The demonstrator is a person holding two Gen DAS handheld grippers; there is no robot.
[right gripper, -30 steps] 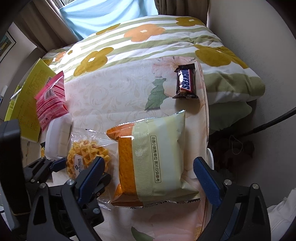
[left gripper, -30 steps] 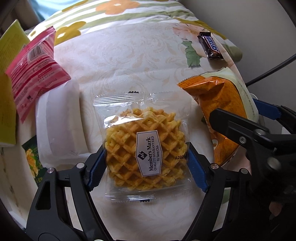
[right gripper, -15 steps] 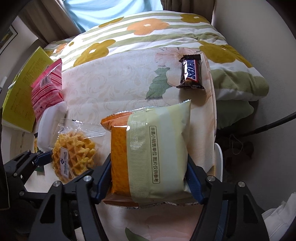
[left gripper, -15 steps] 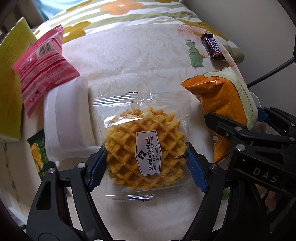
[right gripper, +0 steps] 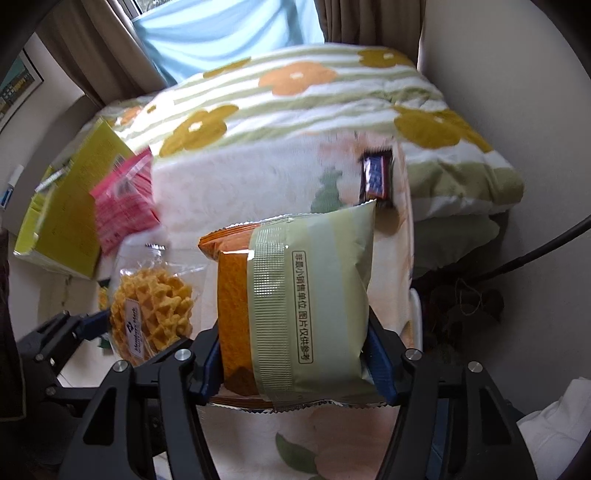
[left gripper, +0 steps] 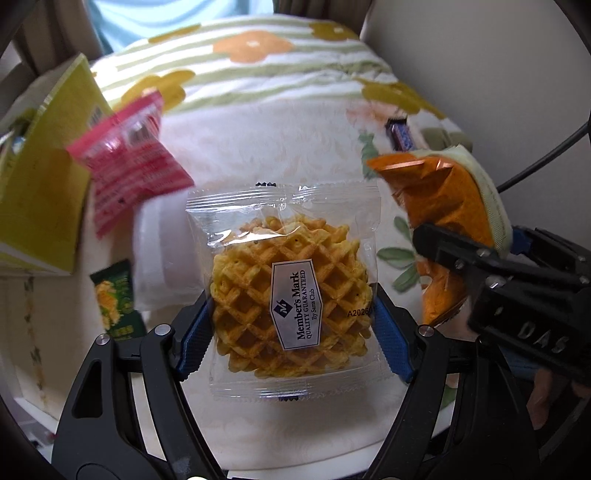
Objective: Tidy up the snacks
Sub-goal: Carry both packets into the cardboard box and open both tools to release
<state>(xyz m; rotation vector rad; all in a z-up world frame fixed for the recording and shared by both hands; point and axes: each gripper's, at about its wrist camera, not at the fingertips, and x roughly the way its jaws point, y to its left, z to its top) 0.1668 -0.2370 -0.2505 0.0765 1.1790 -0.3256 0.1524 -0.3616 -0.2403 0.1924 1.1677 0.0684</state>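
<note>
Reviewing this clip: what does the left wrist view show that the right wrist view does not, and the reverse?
Only the left wrist view shows the small dark green snack packet and the white soft pack beside the waffle.

Only the right wrist view shows the printed pale green face of the orange snack bag, clamped in the right gripper, and the light blue curtain.

Both show the clear-wrapped waffle in the left gripper, the pink packet, the yellow-green box and the dark chocolate bar.

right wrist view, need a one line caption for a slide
Right hand-held gripper shut on an orange-and-green snack bag, with the left hand-held gripper holding a waffle pack beside it.
</note>
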